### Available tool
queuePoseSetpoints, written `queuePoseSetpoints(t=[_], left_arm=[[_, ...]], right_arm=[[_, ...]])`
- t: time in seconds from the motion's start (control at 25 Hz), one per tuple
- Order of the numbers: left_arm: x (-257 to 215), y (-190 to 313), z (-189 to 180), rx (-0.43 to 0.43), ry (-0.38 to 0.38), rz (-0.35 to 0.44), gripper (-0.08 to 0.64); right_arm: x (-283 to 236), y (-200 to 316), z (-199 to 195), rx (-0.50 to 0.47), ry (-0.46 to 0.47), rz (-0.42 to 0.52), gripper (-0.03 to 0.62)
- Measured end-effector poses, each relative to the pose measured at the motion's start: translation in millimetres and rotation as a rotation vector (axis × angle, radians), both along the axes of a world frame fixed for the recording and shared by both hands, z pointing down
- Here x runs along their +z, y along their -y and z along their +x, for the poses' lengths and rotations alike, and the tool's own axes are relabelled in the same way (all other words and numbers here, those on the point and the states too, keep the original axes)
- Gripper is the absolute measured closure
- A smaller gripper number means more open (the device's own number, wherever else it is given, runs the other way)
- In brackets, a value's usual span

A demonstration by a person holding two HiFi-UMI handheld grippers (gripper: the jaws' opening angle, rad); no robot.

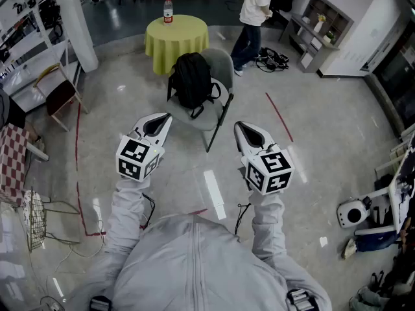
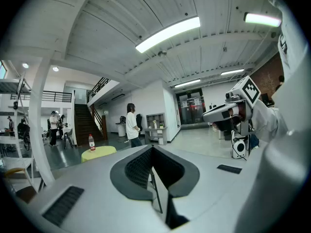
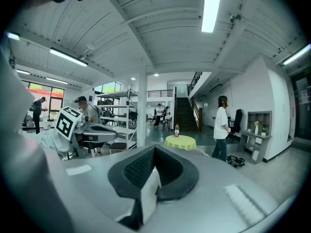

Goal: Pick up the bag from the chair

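A black backpack (image 1: 191, 80) stands upright on the seat of a grey chair (image 1: 222, 67) in the head view, ahead of me. My left gripper (image 1: 168, 116) is held in the air short of the chair's left side, jaws shut with nothing in them. My right gripper (image 1: 238, 126) hangs at the same height, below and right of the chair, also shut and empty. In the left gripper view the left gripper (image 2: 152, 150) has its pads pressed together, and the right gripper (image 3: 154, 150) looks the same in its own view. Neither gripper view shows the backpack.
Behind the chair is a round table with a yellow-green cloth (image 1: 176, 36) and a bottle (image 1: 168, 10) on it. A person (image 1: 254, 13) stands at the back right. A red-seated chair (image 1: 59, 94) and a wire basket (image 1: 34, 220) are at the left. A white device (image 1: 353, 212) sits on the floor at the right.
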State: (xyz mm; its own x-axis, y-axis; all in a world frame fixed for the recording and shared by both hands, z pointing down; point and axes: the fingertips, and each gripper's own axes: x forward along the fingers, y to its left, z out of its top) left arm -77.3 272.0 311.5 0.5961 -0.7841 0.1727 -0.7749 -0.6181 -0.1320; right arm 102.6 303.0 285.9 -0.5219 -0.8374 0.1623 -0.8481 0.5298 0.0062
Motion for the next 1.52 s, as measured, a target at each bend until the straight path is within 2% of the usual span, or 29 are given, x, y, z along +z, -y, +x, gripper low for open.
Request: queuePoseSetpoints(t=[0.44, 0.88, 1.12, 1.52], left_arm=[[19.7, 3.3, 25.3, -0.015, 0.02, -0.039, 0.561], [44.7, 34.2, 20.2, -0.053, 0.027, -0.077, 0.561], [55.6, 92.4, 10.0, -0.048, 0.016, -0.076, 0.561], [59.4, 248.1, -32.2, -0.065, -0.004, -0.097, 0.561]], right_arm=[[13.3, 9.3, 34.6, -0.008, 0.05, -0.017, 0.581], [41.0, 51.0, 43.7, -0.009, 0.048, -0.075, 0.581], [51.7, 103.6, 34.7, -0.001, 0.039, -0.083, 0.581], [45.0, 245.3, 4.7, 0.028, 0.017, -0.084, 0.581]])
